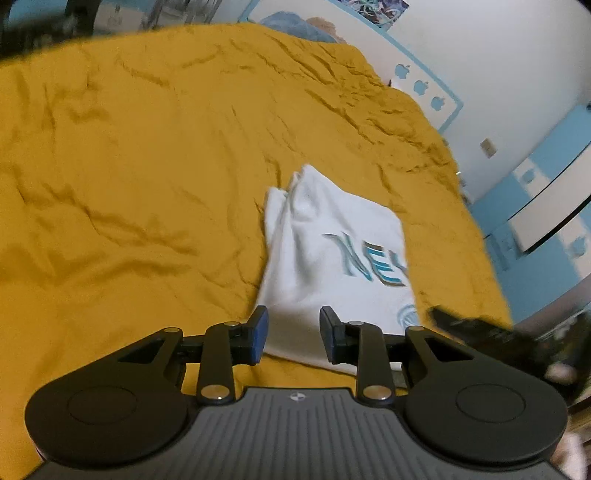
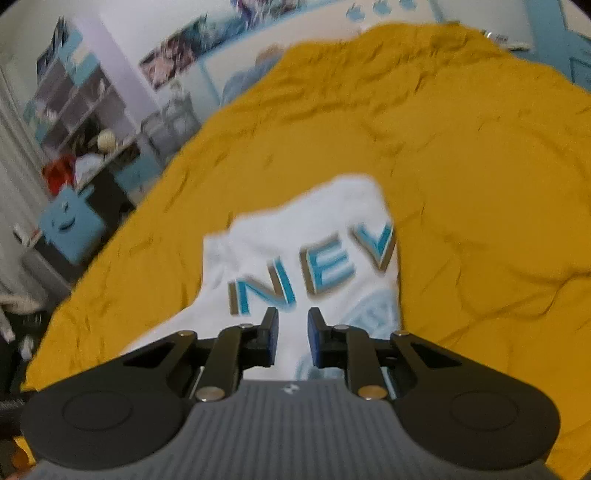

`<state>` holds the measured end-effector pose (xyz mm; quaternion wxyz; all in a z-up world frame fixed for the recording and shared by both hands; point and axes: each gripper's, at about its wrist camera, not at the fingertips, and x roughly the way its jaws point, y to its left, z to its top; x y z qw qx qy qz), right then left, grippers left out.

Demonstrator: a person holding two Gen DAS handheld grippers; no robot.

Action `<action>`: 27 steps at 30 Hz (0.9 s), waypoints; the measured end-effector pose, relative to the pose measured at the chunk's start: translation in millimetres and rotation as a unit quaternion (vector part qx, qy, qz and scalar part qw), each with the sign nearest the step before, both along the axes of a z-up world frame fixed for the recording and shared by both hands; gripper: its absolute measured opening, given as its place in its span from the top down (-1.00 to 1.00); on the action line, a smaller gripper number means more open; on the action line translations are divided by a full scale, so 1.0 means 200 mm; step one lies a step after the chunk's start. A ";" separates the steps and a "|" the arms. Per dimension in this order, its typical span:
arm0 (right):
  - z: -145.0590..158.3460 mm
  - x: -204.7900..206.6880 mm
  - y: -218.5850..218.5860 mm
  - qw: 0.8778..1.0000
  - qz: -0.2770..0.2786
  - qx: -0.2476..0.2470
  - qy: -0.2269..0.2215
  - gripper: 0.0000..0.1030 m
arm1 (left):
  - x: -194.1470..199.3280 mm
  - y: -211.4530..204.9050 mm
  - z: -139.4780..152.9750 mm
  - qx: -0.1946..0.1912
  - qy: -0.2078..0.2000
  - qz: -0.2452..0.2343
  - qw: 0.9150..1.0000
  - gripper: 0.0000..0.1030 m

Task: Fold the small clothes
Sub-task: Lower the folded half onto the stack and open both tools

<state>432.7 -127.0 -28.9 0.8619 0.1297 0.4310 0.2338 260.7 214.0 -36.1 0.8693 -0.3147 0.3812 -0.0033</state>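
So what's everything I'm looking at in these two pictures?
white garment: one, white with blue letters, partly folded, lying on the bedspread just ahead of both tools
bedspread: one, mustard yellow, wrinkled, covering the bed
blue pillow: one, at the far end of the bed
blue box with a face: one, on the floor beside the bed
shelf unit: one, grey and blue, against the wall, holding blurred items
posters: a few, on the wall
apple stickers: three, blue, on the wall
left gripper: one, black, blue pads, jaws apart, empty
right gripper: one, black, blue pads, jaws slightly apart, empty
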 end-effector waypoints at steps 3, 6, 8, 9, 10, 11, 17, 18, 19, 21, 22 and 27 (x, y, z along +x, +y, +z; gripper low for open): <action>-0.11 -0.05 0.10 0.999 0.042 -0.013 0.017 0.73 | -0.01 0.04 -0.10 -0.065 -0.010 0.017 0.998 0.21; -0.18 -0.12 0.20 0.996 0.087 -0.032 0.018 0.70 | 0.00 0.06 -0.17 -0.086 -0.005 0.029 0.996 -0.02; -0.20 -0.16 0.22 0.994 0.095 -0.052 0.016 0.71 | 0.03 0.06 -0.21 -0.098 -0.003 0.032 0.995 -0.03; -0.20 -0.19 0.18 0.995 0.093 -0.045 0.014 0.71 | 0.04 0.07 -0.24 -0.118 -0.005 0.036 0.992 -0.04; -0.18 -0.20 0.16 0.995 0.090 -0.040 0.012 0.71 | 0.06 0.08 -0.27 -0.136 -0.006 0.040 0.990 -0.10; -0.17 -0.21 0.13 0.995 0.086 -0.040 0.008 0.71 | 0.07 0.07 -0.29 -0.151 -0.007 0.044 0.988 -0.15; -0.11 -0.33 -0.08 0.993 0.072 -0.084 -0.043 0.48 | 0.20 0.04 -0.37 -0.149 0.006 0.052 0.987 -0.18; -0.12 -0.35 -0.12 0.992 0.068 -0.096 -0.049 0.45 | 0.22 0.04 -0.38 -0.150 0.005 0.050 0.987 -0.12; -0.12 -0.36 -0.15 0.991 0.064 -0.108 -0.051 0.41 | 0.23 0.03 -0.38 -0.145 0.005 0.050 0.988 0.10; -0.15 -0.37 -0.21 0.988 0.058 -0.131 -0.052 0.41 | 0.24 0.02 -0.37 -0.133 0.003 0.054 0.990 0.51; -0.17 -0.37 -0.23 0.988 0.055 -0.138 -0.047 0.41 | 0.24 0.01 -0.36 -0.130 -0.001 0.054 0.990 0.60; -0.24 -0.32 -0.20 0.988 0.058 -0.136 -0.044 0.41 | 0.20 -0.05 -0.19 -0.073 -0.042 0.035 0.996 0.76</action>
